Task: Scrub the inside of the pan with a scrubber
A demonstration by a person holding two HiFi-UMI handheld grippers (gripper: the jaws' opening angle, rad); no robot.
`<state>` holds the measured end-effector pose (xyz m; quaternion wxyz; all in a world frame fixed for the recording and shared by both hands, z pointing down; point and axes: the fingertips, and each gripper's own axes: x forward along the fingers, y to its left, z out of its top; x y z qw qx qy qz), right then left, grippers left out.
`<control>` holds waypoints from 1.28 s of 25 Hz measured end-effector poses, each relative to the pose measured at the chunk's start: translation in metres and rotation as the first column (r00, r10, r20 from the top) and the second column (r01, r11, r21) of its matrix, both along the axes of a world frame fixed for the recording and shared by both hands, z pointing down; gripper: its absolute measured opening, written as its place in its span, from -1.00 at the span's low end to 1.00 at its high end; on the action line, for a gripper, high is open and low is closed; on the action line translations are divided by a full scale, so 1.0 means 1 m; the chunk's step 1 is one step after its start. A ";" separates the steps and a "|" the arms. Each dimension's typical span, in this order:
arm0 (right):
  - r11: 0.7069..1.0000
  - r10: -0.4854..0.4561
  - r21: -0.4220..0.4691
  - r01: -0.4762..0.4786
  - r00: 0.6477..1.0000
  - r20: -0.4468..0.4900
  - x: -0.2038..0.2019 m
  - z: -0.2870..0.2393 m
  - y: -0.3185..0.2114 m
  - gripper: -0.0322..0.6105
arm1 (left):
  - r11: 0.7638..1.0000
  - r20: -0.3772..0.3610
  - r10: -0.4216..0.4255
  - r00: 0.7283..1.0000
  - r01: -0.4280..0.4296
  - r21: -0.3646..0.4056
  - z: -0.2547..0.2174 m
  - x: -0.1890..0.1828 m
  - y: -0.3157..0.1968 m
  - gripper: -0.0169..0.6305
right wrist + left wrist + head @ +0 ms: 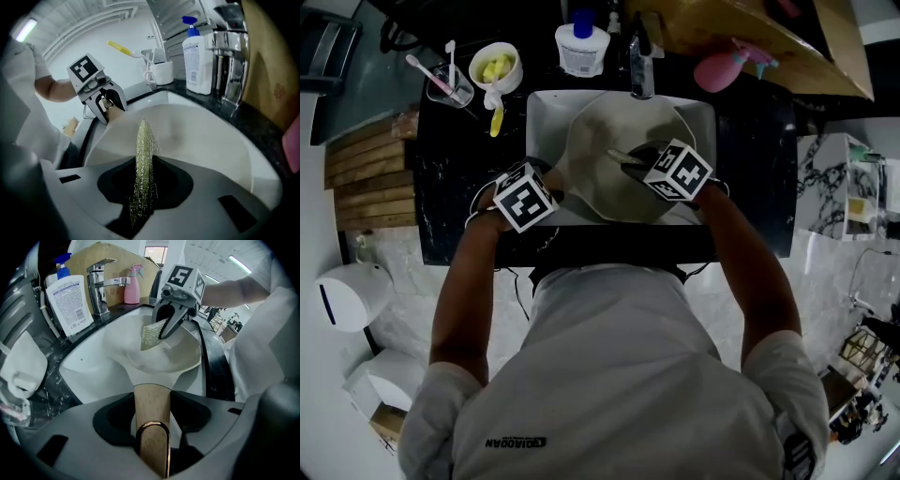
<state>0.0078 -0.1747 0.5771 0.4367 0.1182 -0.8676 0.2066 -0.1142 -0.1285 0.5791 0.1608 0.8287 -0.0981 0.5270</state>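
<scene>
One pan, one scrubber, two tongs at the sink.

The pan (pixel 598 141) lies in the white sink (pixel 546 108) set into the black counter (pixel 459 159). Its bowl faces the back edge and its long axis runs diagonally, with the wooden handle (pixel 152 404) pointing to the sink's front left corner. The left tongs (pixel 152 417) are clenched on that handle. The right tongs (pixel 143 183) grasp the mesh scrubber (pixel 144 150) edge-on, and its free end is inside the pan, seemingly against the inner wall. Along the counter's back edge stand one faucet (pixel 640 70), one pump bottle (pixel 583 47) and one pink spray bottle (pixel 727 67). At the back left are one white cup (pixel 495 67) and one glass (pixel 450 86). The faucet spout overhangs the pan's far rim.
</scene>
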 end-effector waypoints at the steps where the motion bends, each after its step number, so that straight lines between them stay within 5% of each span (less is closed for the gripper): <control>1: 0.998 -0.011 0.060 0.013 1.000 -0.021 0.000 0.000 -0.008 -0.63 | 1.000 0.000 0.000 1.000 0.000 0.000 0.000 0.000 0.000 -0.20; 8: 0.888 -0.063 0.427 0.172 0.964 -0.258 0.000 0.009 -0.063 -0.63 | 1.000 0.001 -0.008 1.000 0.008 -0.015 0.003 -0.001 0.001 -0.20; 13: 0.796 -0.059 0.545 0.264 0.929 -0.364 -0.003 0.021 -0.082 -0.63 | 1.000 0.001 -0.010 1.000 0.010 -0.014 0.003 -0.001 0.001 -0.20; 16: 0.765 -0.097 0.551 0.334 0.905 -0.414 -0.006 0.032 -0.078 -0.63 | 1.000 0.000 -0.010 1.000 0.010 -0.009 0.002 0.000 0.000 -0.20; 24: 0.808 -0.144 0.477 0.347 0.900 -0.411 -0.006 0.060 -0.071 -0.60 | 1.000 0.002 -0.017 1.000 0.017 -0.025 0.004 -0.001 0.002 -0.20; 32: 0.820 -0.159 0.454 0.349 0.901 -0.405 -0.009 0.067 -0.065 -0.58 | 0.999 0.002 -0.018 1.000 0.018 -0.033 0.004 -0.001 0.002 -0.20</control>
